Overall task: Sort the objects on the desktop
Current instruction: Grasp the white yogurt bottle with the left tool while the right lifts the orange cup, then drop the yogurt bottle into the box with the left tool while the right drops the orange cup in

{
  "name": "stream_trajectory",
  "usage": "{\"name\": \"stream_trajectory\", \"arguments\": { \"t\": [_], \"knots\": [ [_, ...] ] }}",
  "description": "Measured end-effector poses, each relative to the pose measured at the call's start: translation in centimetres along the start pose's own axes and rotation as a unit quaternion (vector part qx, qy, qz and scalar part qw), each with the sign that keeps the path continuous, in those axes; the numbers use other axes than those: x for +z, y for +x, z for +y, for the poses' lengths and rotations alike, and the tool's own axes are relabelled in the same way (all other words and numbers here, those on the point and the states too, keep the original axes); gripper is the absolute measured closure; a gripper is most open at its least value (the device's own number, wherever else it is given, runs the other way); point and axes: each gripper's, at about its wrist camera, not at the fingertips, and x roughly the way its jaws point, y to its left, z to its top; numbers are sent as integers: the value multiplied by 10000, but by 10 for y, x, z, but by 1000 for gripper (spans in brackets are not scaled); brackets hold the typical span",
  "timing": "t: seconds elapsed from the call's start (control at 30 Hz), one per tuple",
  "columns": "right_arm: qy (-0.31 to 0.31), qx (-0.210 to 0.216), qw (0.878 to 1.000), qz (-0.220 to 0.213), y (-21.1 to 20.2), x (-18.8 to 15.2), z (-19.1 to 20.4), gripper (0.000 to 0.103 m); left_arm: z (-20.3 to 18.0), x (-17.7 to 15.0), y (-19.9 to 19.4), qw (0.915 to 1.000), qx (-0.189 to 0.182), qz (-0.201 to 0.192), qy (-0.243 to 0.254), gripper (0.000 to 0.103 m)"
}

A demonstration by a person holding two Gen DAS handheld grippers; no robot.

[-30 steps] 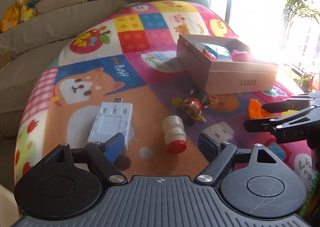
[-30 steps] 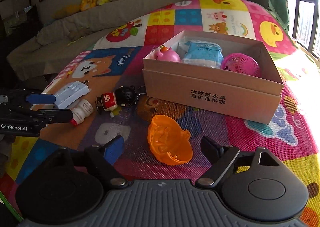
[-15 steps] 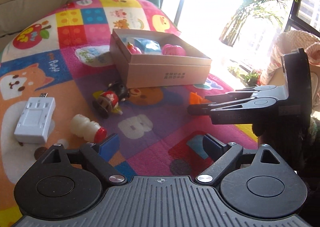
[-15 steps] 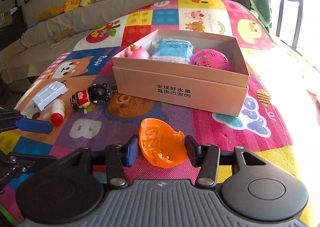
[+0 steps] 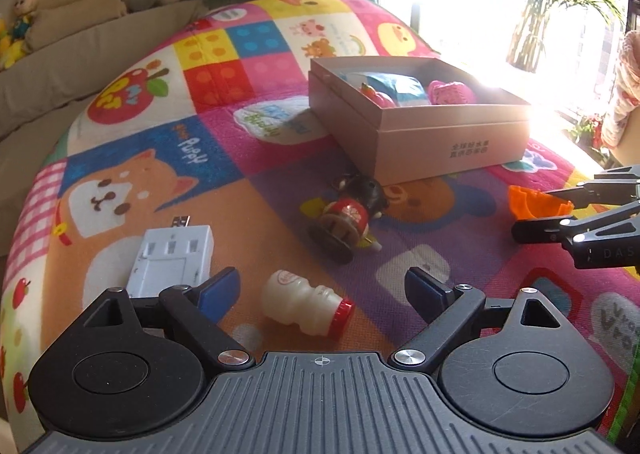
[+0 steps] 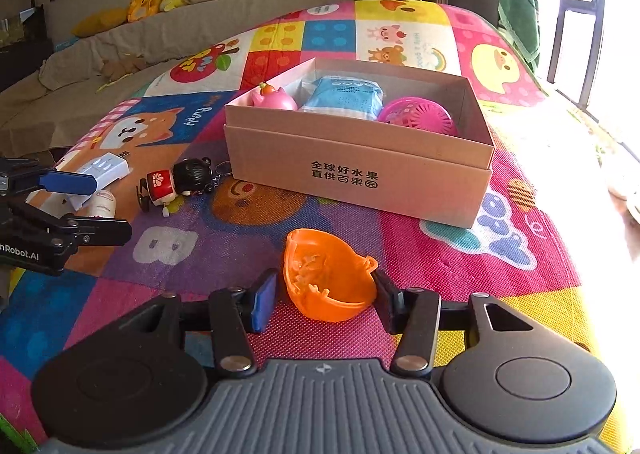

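Play mat [image 6: 440,262]: patchwork of pink, yellow, blue, orange, purple squares with cartoon animals.
Box [image 6: 360,174]: plain tan, black characters.
Bowl [image 6: 328,278]: orange.
Basket [image 6: 418,116], at 1 o'clock in box: pink lattice.
Packet [image 6: 344,94]: blue.
Bottle [image 5: 306,304]: white, red cap.
Adapter [image 5: 172,258]: white.

Orange half-shell [image 6: 329,280] rim-up on mat, near open cardboard box [image 6: 360,170] w/ toys.
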Motion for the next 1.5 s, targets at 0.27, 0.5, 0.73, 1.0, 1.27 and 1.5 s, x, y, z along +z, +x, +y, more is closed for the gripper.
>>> {"name": "stream_trajectory", "arguments": {
  "t": [0.27, 0.5, 0.73, 1.0, 1.27, 1.5],
  "knots": [
    [-12, 28, 10000, -9, -1, -2, 1, 52, -19, -11, -11, 9994, -307, 41, 124, 32],
    [8, 36, 10000, 4, -4, 0, 1, 54, -15, -6, -9, 9994, 0, -6, -333, 55],
    [-172, 82, 9993, -322, -37, 23, -8, 58, -24, 18, -31, 9991, -140, -313, -238, 55],
    [-112, -395, 9811, -1891, -110, 110, -45, 58, -73, 116, -24, 9851, -271, -1618, 507, 55],
    [242, -404, 9852, -1647, -92, 129, -76, 58, -87, 114, 22, 9923, -404, -1121, 338, 17],
    [553, -3, 9925, -1092, -48, 132, -80, 58, -64, 60, -1, 9974, 85, -716, 24, 5]
  ]
}}
